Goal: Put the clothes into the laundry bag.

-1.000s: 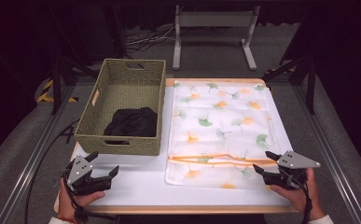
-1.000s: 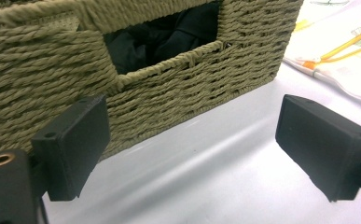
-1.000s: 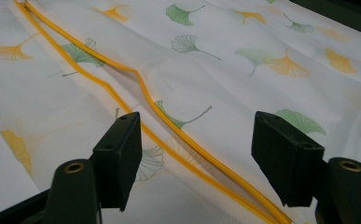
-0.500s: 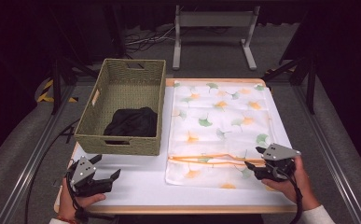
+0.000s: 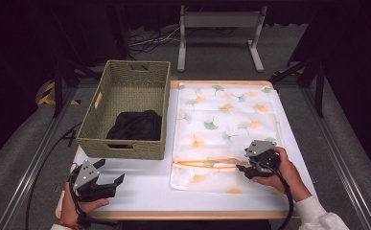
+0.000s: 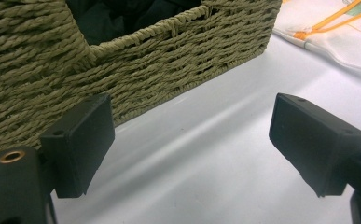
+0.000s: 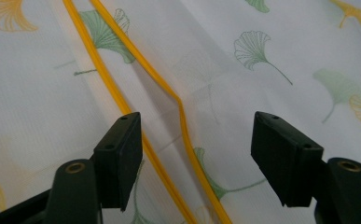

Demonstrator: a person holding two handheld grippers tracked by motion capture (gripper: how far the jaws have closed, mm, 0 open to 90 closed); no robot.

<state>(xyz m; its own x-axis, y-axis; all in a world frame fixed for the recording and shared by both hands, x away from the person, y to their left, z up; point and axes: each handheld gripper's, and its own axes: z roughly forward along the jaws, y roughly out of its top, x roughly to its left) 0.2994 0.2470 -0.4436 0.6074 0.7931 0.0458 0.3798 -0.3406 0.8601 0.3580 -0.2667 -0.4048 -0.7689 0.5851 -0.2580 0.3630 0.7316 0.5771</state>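
A white cloth printed with green and orange leaves point(image 5: 226, 124) lies flat on the right half of the table. Two orange trim lines point(image 5: 207, 163) cross it near its front edge. My right gripper point(image 5: 242, 168) is open over the cloth's front right part, jaws pointing left at the trim. In the right gripper view the orange trim point(image 7: 178, 107) runs between the open jaws of the right gripper point(image 7: 197, 154). My left gripper point(image 5: 117, 182) rests open at the table's front left. In its own view the left gripper point(image 6: 192, 140) holds nothing.
A woven basket point(image 5: 121, 148) stands at the left, with a black garment point(image 5: 136, 125) inside. Its front wall point(image 6: 145, 70) is close ahead of the left jaws. Bare white table point(image 5: 144, 184) lies between the grippers. A metal stand point(image 5: 219, 21) is behind the table.
The right gripper has moved left from the table's right edge onto the cloth, up to the orange trim. The left gripper has barely shifted.
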